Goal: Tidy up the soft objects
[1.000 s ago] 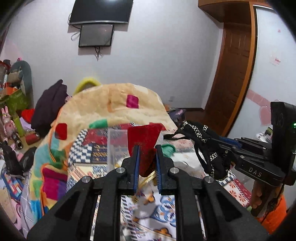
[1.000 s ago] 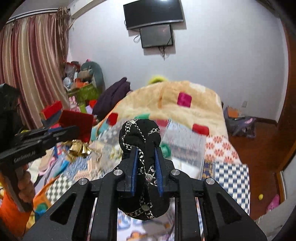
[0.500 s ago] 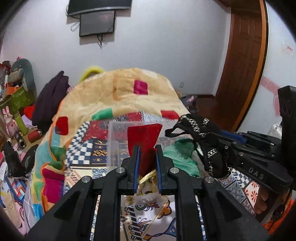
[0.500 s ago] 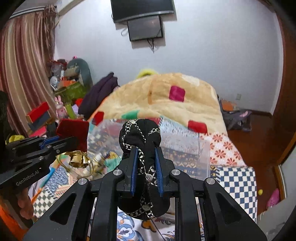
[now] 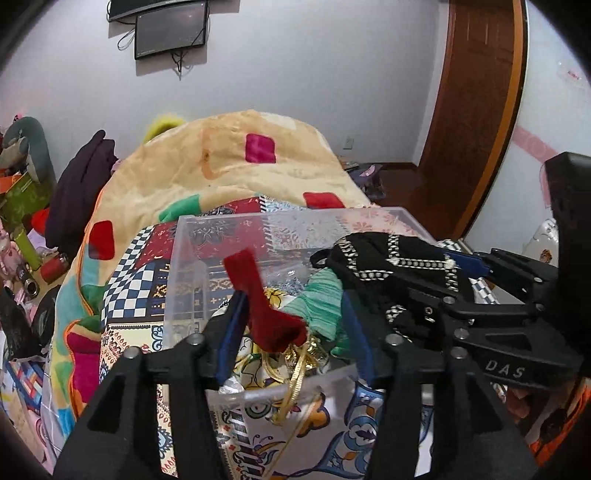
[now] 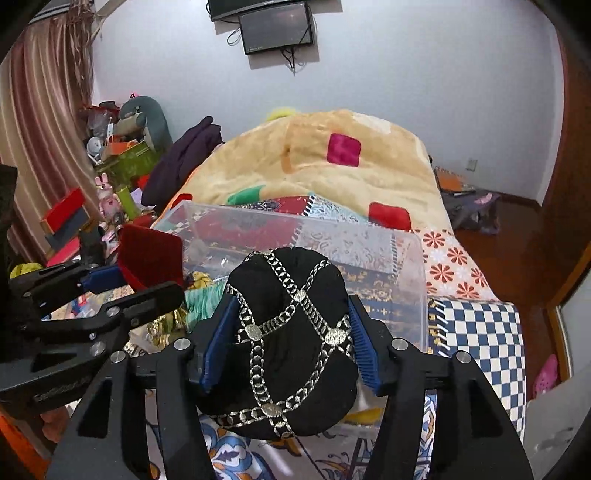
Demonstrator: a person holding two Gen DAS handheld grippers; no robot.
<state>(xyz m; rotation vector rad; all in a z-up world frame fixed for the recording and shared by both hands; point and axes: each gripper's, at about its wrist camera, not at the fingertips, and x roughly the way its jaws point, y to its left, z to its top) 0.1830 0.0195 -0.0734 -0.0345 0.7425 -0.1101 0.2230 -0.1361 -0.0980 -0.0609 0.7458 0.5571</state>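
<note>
A clear plastic box stands on the bed, also in the right wrist view. My left gripper is open over its near edge. The red velvet pouch with gold cords rests against the left finger, loose between the jaws; it also shows in the right wrist view. My right gripper is open too. The black cap with silver chain trim sits between its spread fingers over the box, also in the left wrist view. A green cloth lies in the box.
The box sits on a patchwork bedspread with a tan blanket heaped behind. Cluttered toys and boxes line the left side. A wooden door stands at the right. A monitor hangs on the wall.
Both grippers moved forward and down over the clear box, then opened. The red pouch and the black cap were pinched before and now sit loose between spread fingers.
</note>
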